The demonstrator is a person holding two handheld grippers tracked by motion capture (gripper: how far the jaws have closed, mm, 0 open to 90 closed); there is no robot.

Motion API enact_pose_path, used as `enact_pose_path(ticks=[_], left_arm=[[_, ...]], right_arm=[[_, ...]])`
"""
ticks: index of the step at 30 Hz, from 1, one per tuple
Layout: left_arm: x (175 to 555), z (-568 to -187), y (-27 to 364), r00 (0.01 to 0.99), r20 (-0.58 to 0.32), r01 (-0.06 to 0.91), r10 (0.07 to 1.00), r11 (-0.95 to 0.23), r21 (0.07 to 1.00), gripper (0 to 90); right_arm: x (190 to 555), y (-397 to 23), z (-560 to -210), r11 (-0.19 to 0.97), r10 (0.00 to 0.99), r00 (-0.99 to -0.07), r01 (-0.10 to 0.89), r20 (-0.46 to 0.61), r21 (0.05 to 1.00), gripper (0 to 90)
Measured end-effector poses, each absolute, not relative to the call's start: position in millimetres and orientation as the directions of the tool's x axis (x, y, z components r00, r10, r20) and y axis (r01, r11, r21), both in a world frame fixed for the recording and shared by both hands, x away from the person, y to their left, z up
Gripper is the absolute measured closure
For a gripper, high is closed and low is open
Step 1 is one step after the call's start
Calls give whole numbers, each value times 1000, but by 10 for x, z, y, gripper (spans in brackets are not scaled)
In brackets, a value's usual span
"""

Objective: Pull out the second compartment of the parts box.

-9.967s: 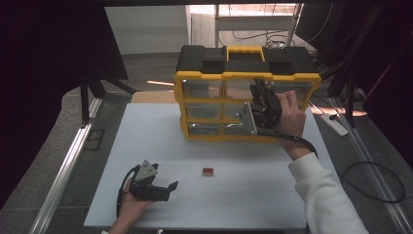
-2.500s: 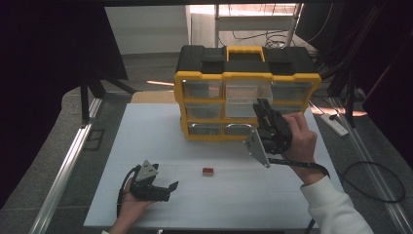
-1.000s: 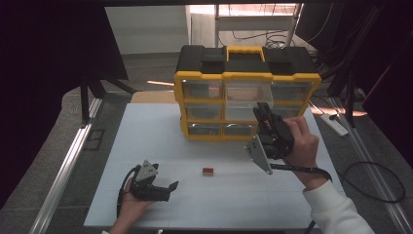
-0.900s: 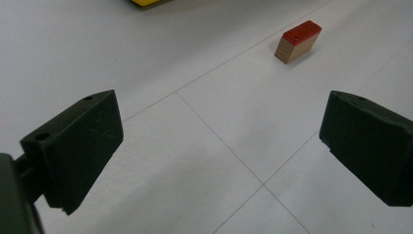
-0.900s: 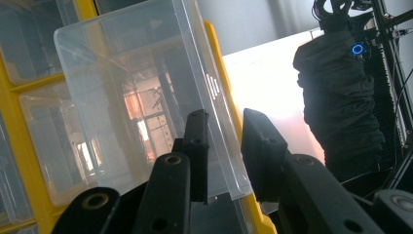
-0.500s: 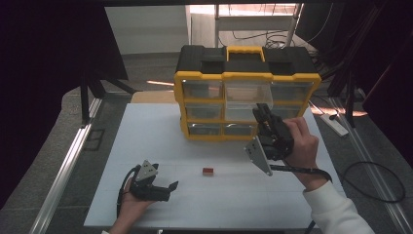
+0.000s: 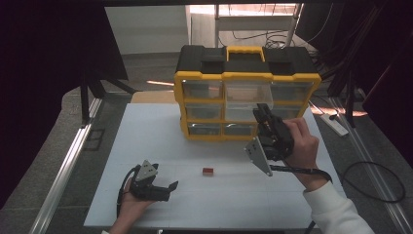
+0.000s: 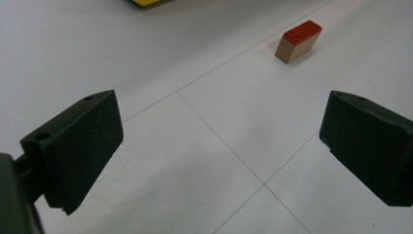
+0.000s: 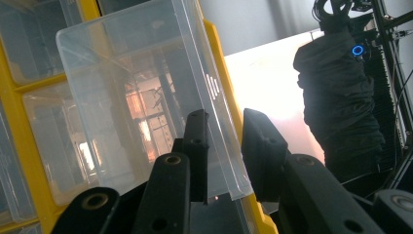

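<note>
Near left: the left gripper (image 7: pixel 168 187) rests on the white surface (image 7: pixel 146 146) in the person's left hand (image 7: pixel 131 202), its jaws spread wide with nothing between them. Just beyond it, near the middle of the surface, lies a small wooden block with a red top (image 8: pixel 298 41), apart from both grippers.

Right, farther off: the right gripper (image 9: pixel 224 146), held in the right hand (image 7: pixel 302 146), pinches the side wall of a clear plastic drawer (image 9: pixel 141 97); one pad sits inside the wall and the other outside. The drawer is at the lower right of the yellow and black organizer cabinet (image 7: pixel 243 78), which stands at the far edge of the surface. It appears partly drawn out of its bay, though how far cannot be told.

Step in hand, as judged: opening the drawer, probably so that the block can go into it. The next move calls for a straight, level pull toward the near edge, with the grip kept firm on the thin wall so the drawer neither slips nor tips. The left gripper then needs to close on the block.
</note>
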State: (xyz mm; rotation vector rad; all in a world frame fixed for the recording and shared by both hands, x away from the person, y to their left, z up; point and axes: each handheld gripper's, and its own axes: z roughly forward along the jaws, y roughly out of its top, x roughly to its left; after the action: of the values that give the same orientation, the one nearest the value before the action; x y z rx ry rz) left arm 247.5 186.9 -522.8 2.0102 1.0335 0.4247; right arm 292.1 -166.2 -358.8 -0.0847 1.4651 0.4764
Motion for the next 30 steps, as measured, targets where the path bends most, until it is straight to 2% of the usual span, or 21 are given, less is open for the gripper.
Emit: enact_pose_path(ticks=[7,11,18,30], left_arm=[[2473,-5226,1868,607,-64,515,792,-331,791,22],[2475,-5226,1871,606,-65,517,793,-330,790,22],[2472,-5222,1870,605,-66,515,794,-327,792,22],[2468,-5214,1877,604,-65,510,794,-322,798,22]], right_arm=[[2927,-1661,-3589,904,261,33,-358,-965,232,712],[2914,-1675,-3561,893,287,21,-369,-958,259,575],[2857,-1691,-3549,851,350,-85,-386,-933,355,417],[2786,-1769,-3534,744,460,-311,-376,-832,552,317]])
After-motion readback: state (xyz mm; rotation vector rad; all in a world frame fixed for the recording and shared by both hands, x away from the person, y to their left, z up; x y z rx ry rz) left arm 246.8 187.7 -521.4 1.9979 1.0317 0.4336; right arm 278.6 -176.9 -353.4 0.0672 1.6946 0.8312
